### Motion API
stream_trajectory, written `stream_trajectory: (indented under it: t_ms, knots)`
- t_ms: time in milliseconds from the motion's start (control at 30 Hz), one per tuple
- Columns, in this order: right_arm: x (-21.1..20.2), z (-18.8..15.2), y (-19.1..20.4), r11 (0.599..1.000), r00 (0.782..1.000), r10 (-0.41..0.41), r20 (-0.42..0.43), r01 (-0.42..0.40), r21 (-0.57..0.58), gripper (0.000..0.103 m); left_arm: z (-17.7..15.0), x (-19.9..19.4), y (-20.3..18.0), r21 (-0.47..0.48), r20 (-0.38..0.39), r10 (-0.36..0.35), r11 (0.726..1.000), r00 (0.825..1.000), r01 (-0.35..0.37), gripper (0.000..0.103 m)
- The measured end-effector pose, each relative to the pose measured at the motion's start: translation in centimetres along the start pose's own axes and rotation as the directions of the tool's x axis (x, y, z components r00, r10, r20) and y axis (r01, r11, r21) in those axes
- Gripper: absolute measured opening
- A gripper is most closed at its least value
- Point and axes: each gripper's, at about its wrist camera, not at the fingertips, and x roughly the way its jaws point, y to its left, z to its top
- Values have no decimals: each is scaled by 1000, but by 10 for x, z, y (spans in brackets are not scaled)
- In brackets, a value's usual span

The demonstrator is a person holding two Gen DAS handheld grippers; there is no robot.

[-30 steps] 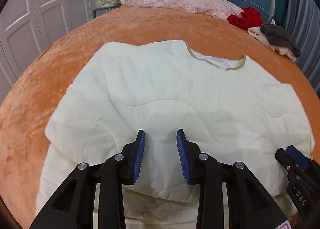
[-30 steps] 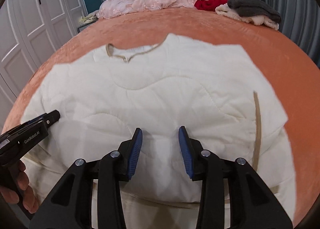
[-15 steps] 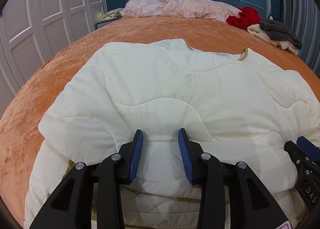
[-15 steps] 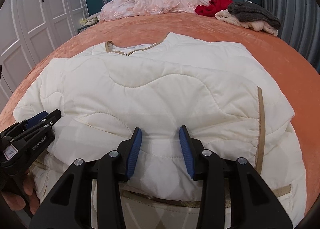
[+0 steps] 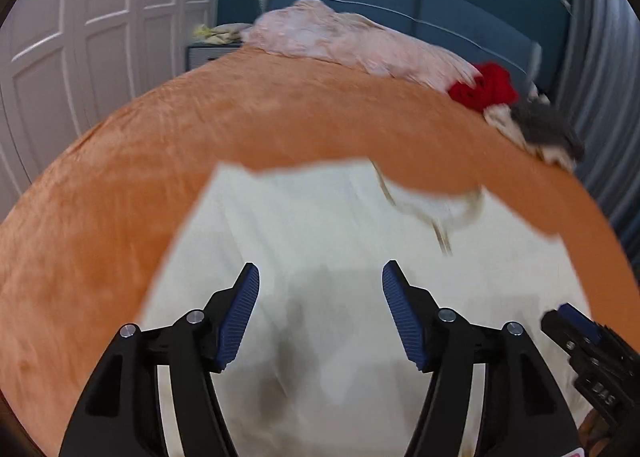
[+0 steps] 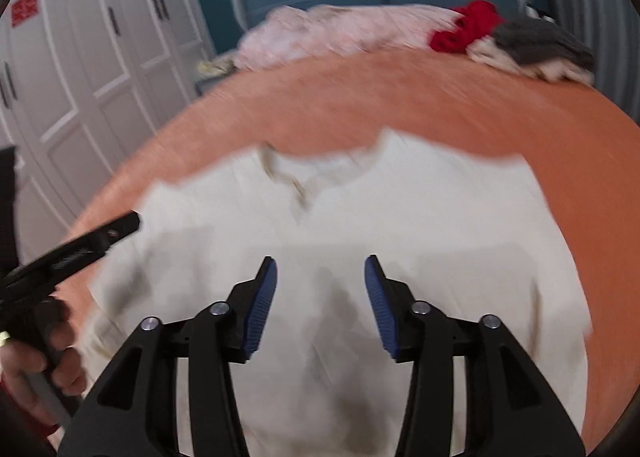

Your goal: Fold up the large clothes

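A large cream quilted top point(image 5: 320, 225) lies folded on the orange bed cover point(image 5: 120, 177), its beige-trimmed collar point(image 5: 432, 209) toward the headboard. It also shows in the right wrist view point(image 6: 420, 217), collar point(image 6: 288, 181) at upper left. My left gripper point(image 5: 320, 285) is open and empty above the near part of the garment. My right gripper point(image 6: 320, 277) is open and empty above it too. Each gripper shows at the edge of the other's view, the right one point(image 5: 580, 333) and the left one point(image 6: 92, 241). Both views are blurred.
At the headboard end lie a pink garment point(image 5: 344, 41), a red one point(image 5: 484, 85) and a grey-and-cream pile point(image 5: 540, 129). White wardrobe doors point(image 5: 80, 37) stand left of the bed. A nightstand point(image 5: 208, 53) stands beside the bed.
Both grippers have opened wider and risen away from the garment, which looks smaller and farther now. The views have become blurred by the motion.
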Motion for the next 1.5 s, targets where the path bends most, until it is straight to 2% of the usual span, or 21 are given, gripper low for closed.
stream_trajectory:
  t_ms: [67, 167, 300, 433, 500, 533, 567, 600, 633, 667, 767, 900, 1100, 1200, 1267, 1333, 1367, 1433, 1500]
  knots:
    - [25, 36, 12, 996, 996, 93, -3, -93, -2, 59, 30, 21, 15, -62, -21, 10, 998, 1000, -12, 62]
    - [77, 74, 19, 980, 980, 192, -43, -189, 61, 60, 65, 63, 38, -141, -68, 51, 988, 996, -61, 62]
    - [147, 98, 25, 978, 974, 191, -126, -178, 104, 59, 78, 107, 55, -190, -145, 53, 978, 988, -80, 61]
    - [197, 99, 34, 985, 964, 167, -206, -152, 85, 58, 65, 141, 60, -158, -174, 79, 982, 982, -107, 60]
    - [212, 94, 35, 981, 954, 186, -236, -167, 98, 52, 56, 148, 61, -133, -167, 99, 984, 981, -122, 60]
    - [220, 92, 36, 979, 946, 198, -256, -177, 103, 41, 48, 150, 60, -113, -145, 115, 985, 983, -132, 60]
    - [229, 87, 38, 976, 933, 214, -289, -191, 104, 24, 46, 150, 59, -103, -132, 125, 985, 983, -139, 60]
    - [232, 82, 40, 977, 928, 210, -307, -193, 87, 14, 43, 151, 58, -89, -120, 137, 985, 983, -148, 60]
    - [232, 79, 41, 980, 930, 199, -308, -188, 64, 6, 42, 150, 56, -79, -110, 147, 985, 983, -156, 60]
    - [227, 77, 43, 982, 941, 187, -282, -184, 38, 2, 42, 151, 55, -73, -106, 153, 984, 983, -161, 60]
    - [219, 76, 36, 987, 960, 158, -230, -152, 46, 1, 40, 153, 57, -72, -90, 155, 984, 984, -161, 61]
    - [225, 66, 36, 995, 971, 100, -218, -96, 28, 1, 37, 153, 56, -68, -74, 158, 984, 985, -163, 62]
    - [230, 62, 37, 997, 979, 73, -188, -70, 20, 0, 34, 157, 52, -44, -60, 187, 981, 980, -190, 64]
    - [229, 62, 35, 995, 979, 93, -182, -87, 39, 0, 34, 157, 51, -37, -58, 196, 979, 979, -199, 64]
    - [220, 66, 28, 991, 980, 118, -158, -105, 86, 6, 35, 158, 50, -38, -62, 197, 979, 979, -199, 65]
    - [196, 74, 16, 985, 989, 122, -88, -110, 131, 13, 36, 159, 50, -38, -72, 188, 981, 979, -191, 72]
    - [177, 79, 7, 983, 993, 115, -36, -109, 151, 24, 38, 159, 50, -37, -81, 182, 982, 980, -185, 74]
    - [145, 86, -13, 980, 997, 76, 24, -79, 183, 35, 45, 152, 47, -29, -101, 177, 983, 979, -181, 75]
    - [111, 90, -45, 971, 998, 29, 63, -43, 237, 35, 53, 132, 40, -30, -63, 121, 992, 991, -123, 75]
